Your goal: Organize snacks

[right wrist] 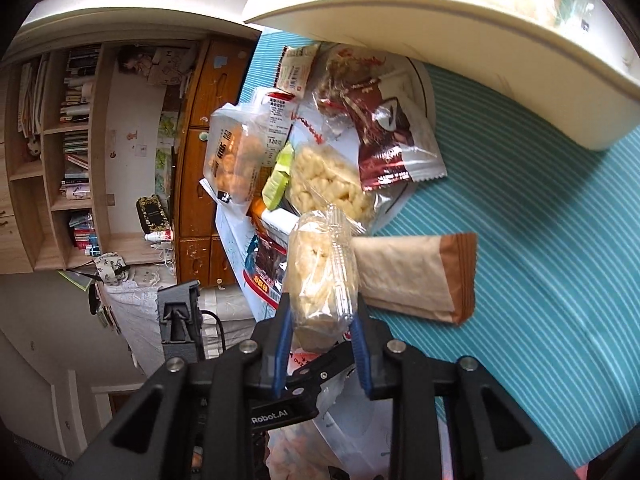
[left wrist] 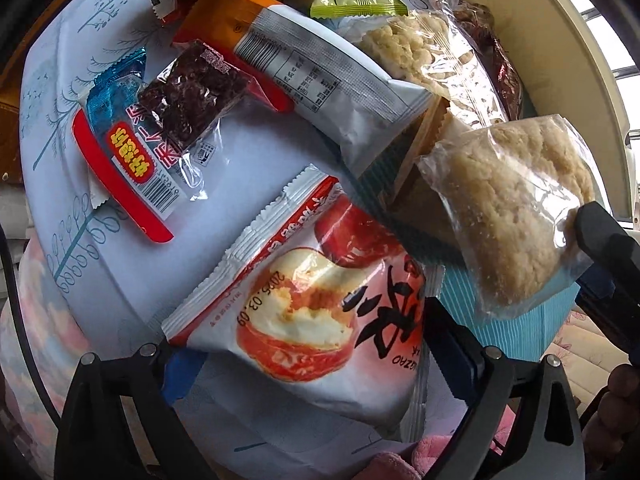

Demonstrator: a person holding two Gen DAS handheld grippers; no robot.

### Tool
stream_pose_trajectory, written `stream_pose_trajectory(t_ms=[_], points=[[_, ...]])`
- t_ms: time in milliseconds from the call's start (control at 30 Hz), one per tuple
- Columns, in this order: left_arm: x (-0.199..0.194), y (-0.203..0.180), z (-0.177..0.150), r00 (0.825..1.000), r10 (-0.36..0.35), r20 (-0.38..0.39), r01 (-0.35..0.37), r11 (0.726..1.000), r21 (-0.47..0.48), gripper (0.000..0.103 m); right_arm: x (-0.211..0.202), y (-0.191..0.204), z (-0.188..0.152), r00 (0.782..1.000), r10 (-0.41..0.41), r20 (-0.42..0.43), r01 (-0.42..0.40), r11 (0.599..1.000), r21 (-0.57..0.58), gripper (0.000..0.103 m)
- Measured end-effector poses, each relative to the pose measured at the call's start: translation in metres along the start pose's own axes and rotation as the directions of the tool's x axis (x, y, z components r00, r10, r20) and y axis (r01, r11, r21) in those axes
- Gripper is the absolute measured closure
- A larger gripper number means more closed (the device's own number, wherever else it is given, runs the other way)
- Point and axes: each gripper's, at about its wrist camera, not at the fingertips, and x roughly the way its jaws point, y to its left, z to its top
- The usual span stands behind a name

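Note:
My left gripper [left wrist: 296, 344] is open, its fingers on either side of a white and red jujube snack pack [left wrist: 308, 300] lying on a white patterned tray [left wrist: 60, 120]. My right gripper [right wrist: 322, 320] is shut on a clear pack of pale rice crisp [right wrist: 320, 276] and holds it above the table. The same pack [left wrist: 516, 208] and a right gripper finger [left wrist: 604, 248] show at the right of the left wrist view. A dark seaweed pack [left wrist: 188, 92] and a red and blue pack [left wrist: 120, 152] lie on the tray's left.
More snack packs are heaped at the tray's far side: a white and orange one [left wrist: 320, 80], a green one [left wrist: 356, 0], clear puffed ones [right wrist: 324, 176]. A brown paper pack [right wrist: 416, 276] lies on the blue striped cloth [right wrist: 540, 240]. A cream shelf edge [right wrist: 480, 40] overhangs.

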Motion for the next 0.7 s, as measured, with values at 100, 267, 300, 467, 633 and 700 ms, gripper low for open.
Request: stream_pose_trajectory(t_ms=[100, 267, 300, 467, 633, 700], points=[[-0.002, 0.0, 0.002, 1.0, 0.001, 0.011, -0.001, 1.0, -0.002, 0.015, -0.002, 0.003, 0.004, 1.0, 0.0, 0.01, 0.001, 1.0, -0.017, 0.076], [-0.012, 0.021, 0.004, 0.999, -0.034, 0.027, 0.035, 0.998, -0.043, 0.031, -0.004, 0.01, 0.006, 1.0, -0.016, 0.015, 0.017, 0.999, -0.052, 0.076], [-0.012, 0.024, 0.004, 0.999, -0.043, 0.029, 0.044, 0.997, -0.057, 0.033, -0.005, 0.01, 0.006, 1.0, -0.018, 0.018, 0.019, 0.998, -0.058, 0.076], [-0.014, 0.028, -0.009, 0.997, -0.074, 0.038, 0.077, 0.993, -0.087, 0.037, -0.011, 0.013, 0.004, 0.999, -0.039, 0.031, 0.041, 0.996, -0.08, 0.076], [-0.03, 0.029, -0.022, 0.991, -0.091, 0.095, 0.1, 0.99, -0.098, 0.038, -0.019, 0.02, -0.001, 0.997, -0.062, 0.052, 0.068, 0.99, -0.123, 0.076], [-0.042, 0.032, -0.033, 0.987, -0.102, 0.128, 0.116, 0.987, -0.109, 0.038, -0.023, 0.026, -0.004, 0.995, -0.073, 0.063, 0.082, 0.985, -0.151, 0.076]])
